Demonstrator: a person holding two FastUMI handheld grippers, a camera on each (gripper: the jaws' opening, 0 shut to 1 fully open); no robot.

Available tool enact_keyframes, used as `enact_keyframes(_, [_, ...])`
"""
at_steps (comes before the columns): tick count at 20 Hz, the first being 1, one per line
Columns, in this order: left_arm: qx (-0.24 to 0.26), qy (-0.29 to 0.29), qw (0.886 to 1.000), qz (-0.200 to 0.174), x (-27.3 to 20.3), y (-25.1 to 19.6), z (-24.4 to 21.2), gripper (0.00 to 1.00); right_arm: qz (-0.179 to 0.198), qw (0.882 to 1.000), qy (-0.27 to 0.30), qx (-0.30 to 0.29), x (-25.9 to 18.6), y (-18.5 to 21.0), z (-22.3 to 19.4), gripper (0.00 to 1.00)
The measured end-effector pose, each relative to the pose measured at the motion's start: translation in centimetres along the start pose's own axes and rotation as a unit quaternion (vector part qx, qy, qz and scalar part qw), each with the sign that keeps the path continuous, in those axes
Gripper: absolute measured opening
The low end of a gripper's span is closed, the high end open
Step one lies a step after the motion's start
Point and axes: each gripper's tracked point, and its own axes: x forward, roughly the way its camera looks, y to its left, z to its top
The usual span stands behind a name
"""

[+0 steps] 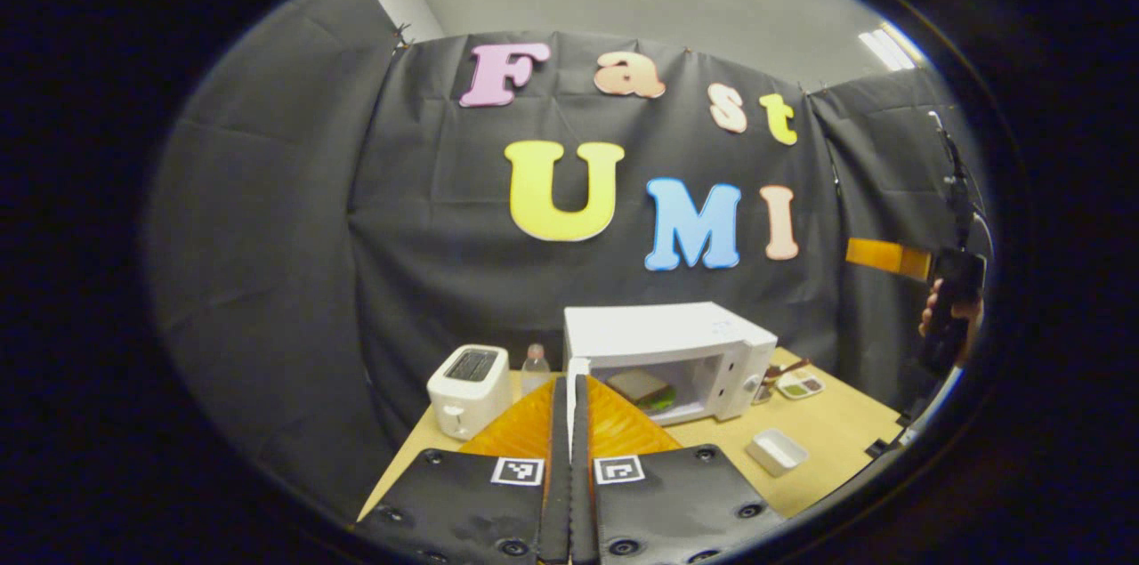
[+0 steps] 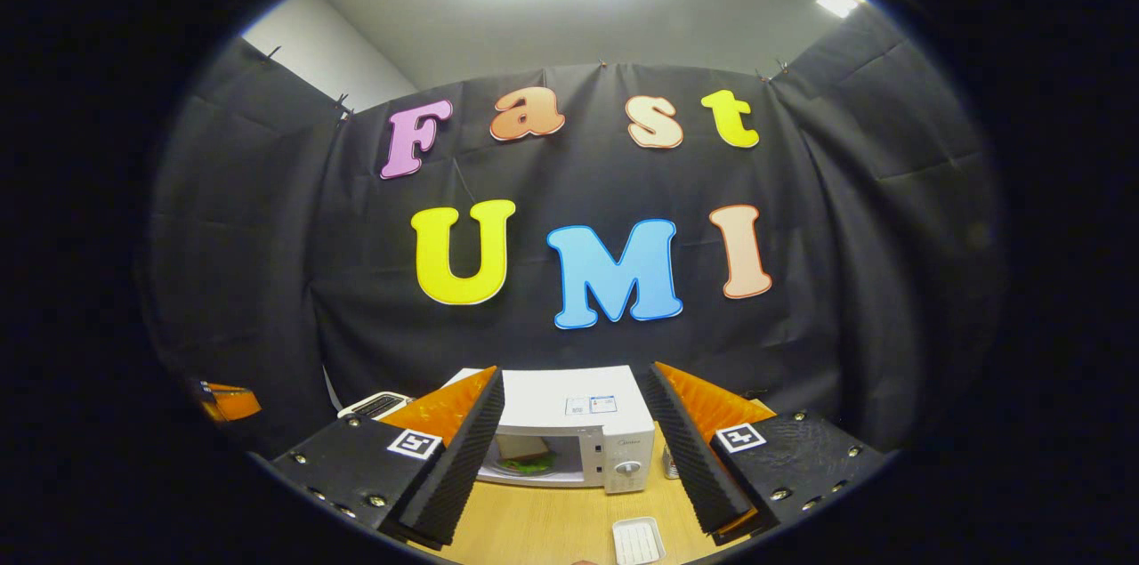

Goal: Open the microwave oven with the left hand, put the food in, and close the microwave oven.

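Although the food (image 1: 645, 389) already lies inside the microwave oven (image 1: 676, 356), the cavity is open to the front, so I judge that only the closing step is left. It looks like a sandwich with something green under it, but at this distance I cannot be sure. The microwave oven stands toward the back of the worktop (image 1: 836, 431), and its door (image 1: 573, 387) seems to be swung out to the left and seen nearly edge-on, just behind the tips of the left hand-held gripper (image 1: 570, 396). This gripper has its two fingers pressed together with nothing between them, and it hovers above the worktop in front of the door. The right hand-held gripper (image 2: 574, 449) is spread wide and holds nothing; between its fingers I see the microwave oven from the front.

Around the oven stand a white toaster (image 1: 468, 389) and a small bottle (image 1: 535, 367) on its left, a small dish with sauces (image 1: 799, 384) on its right, and a white tray (image 1: 777, 450) nearer the front edge.

What could go wrong: if the left hand-held gripper pushes the door near the hinge or too fast, the light oven may slide on the worktop, or the door may bounce back and not latch. A wide swing could also knock over the bottle.
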Motion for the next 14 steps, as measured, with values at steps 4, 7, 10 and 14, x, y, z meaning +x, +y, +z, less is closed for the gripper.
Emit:
enact_keyframes(4, [-0.014, 0.084, 0.996, 0.006, -1.4, 2.7, -7.5, 0.07, -0.008, 1.000, -0.003, -0.003, 0.0, -0.3, 0.3, 0.96])
enact_keyframes(7, [-0.019, 0.113, 0.993, 0.001, -2.2, 2.7, -10.9, 0.07, -0.013, 1.000, 0.000, -0.004, 0.3, -0.3, 0.2, 0.96])
enact_keyframes(10, [-0.025, 0.128, 0.991, -0.010, -2.6, 1.9, -12.6, 0.07, -0.012, 1.000, 0.008, -0.003, 0.5, 0.0, -0.2, 0.96])
enact_keyframes(14, [-0.035, 0.139, 0.989, -0.027, -2.5, 1.2, -13.8, 0.07, -0.017, 1.000, 0.005, 0.001, 0.1, 0.1, -0.4, 0.96])
